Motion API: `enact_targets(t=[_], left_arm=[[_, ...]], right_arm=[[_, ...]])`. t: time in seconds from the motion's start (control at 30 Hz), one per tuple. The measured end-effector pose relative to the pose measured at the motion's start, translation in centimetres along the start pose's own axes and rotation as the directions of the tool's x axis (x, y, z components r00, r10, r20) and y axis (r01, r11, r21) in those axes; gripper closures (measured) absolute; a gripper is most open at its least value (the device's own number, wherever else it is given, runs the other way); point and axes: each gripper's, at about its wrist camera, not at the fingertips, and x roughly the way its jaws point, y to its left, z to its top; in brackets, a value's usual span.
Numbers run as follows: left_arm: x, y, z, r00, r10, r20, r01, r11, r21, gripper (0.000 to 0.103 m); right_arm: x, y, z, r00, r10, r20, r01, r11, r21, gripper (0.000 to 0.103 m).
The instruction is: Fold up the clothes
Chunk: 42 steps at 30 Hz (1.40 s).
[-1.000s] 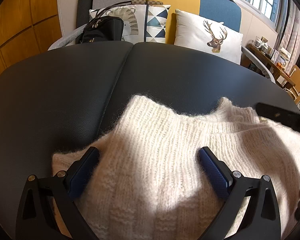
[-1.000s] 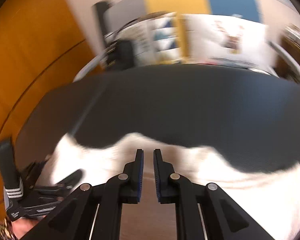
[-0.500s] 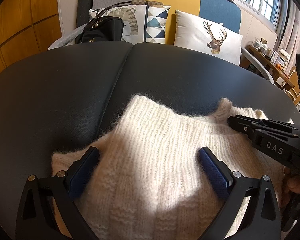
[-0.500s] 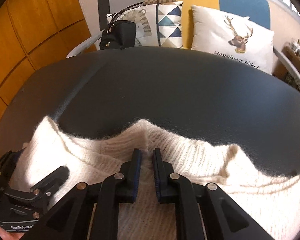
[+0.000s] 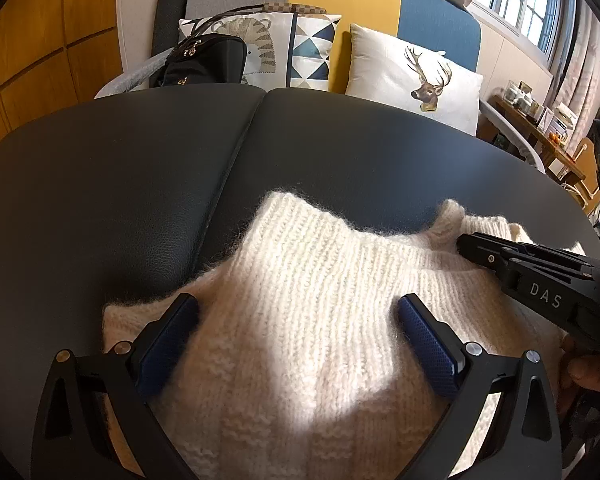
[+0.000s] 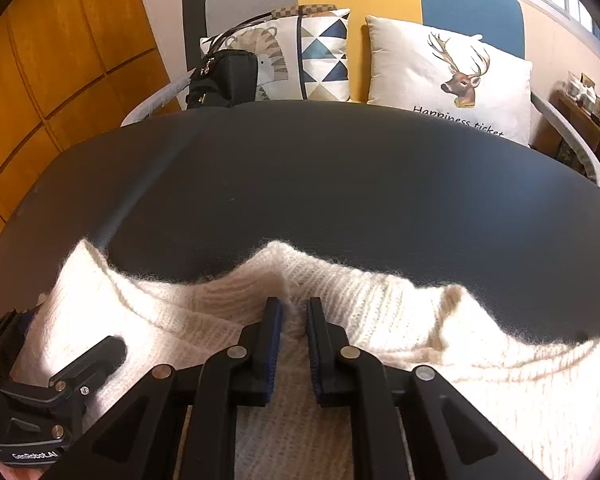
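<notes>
A cream knitted sweater [image 5: 320, 280] lies bunched on the near part of a dark leather surface [image 5: 140, 168]. My left gripper [image 5: 300, 320] hangs over it, open, its blue pads [image 5: 428, 344] wide apart with knit between them but no grip. The right gripper [image 6: 294, 312] is nearly closed and pinches a ridge of the sweater [image 6: 380, 304] near its far edge. In the left wrist view the right gripper [image 5: 466, 242] reaches in from the right, its tip on the sweater's far right corner. The left gripper [image 6: 60, 360] shows at the lower left of the right wrist view.
Behind the leather surface stands a sofa with a deer cushion [image 5: 416, 72], a patterned cushion [image 5: 296, 52] and a black bag [image 5: 204, 60]. Wooden panels [image 6: 60, 60] line the left. A cluttered sideboard [image 5: 540, 128] sits at the far right.
The right gripper has come further in from the right and settled low on the sweater's far edge. The left gripper has stayed where it was, still open.
</notes>
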Motion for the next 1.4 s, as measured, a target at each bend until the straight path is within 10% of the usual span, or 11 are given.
enact_targets(t=[0.27, 0.37, 0.63, 1.03, 1.27, 1.4], left_arm=[[-0.2, -0.1, 0.0, 1.0, -0.001, 0.002, 0.001, 1.0, -0.007, 0.002], [-0.1, -0.2, 0.1, 1.0, 0.004, -0.001, -0.004, 1.0, -0.006, 0.002], [-0.1, -0.2, 0.1, 1.0, 0.005, 0.0, -0.005, 1.0, -0.006, 0.002], [0.2, -0.4, 0.2, 1.0, 0.017, -0.002, -0.017, 1.0, 0.0, 0.002], [-1.2, 0.1, 0.8, 0.998, -0.048, -0.027, 0.048, 0.998, -0.028, 0.002], [-4.7, -0.8, 0.1, 0.995, -0.087, 0.052, 0.089, 0.995, -0.034, 0.002]], right_arm=[[-1.0, -0.6, 0.3, 0.998, 0.07, 0.0, -0.07, 0.997, 0.041, 0.088], [-4.9, -1.5, 1.5, 0.976, 0.162, 0.146, -0.18, 0.977, 0.118, 0.091], [1.1, 2.2, 1.6, 0.982, 0.168, -0.085, -0.172, 0.984, -0.04, 0.094], [2.2, -0.6, 1.8, 0.977, 0.214, -0.025, -0.209, 0.969, 0.129, 0.103], [-6.1, -4.0, -0.3, 0.937, 0.303, 0.176, -0.337, 0.916, 0.218, 0.089], [-11.6, -6.1, -5.1, 0.955, 0.219, 0.202, -0.259, 0.945, 0.201, 0.088]])
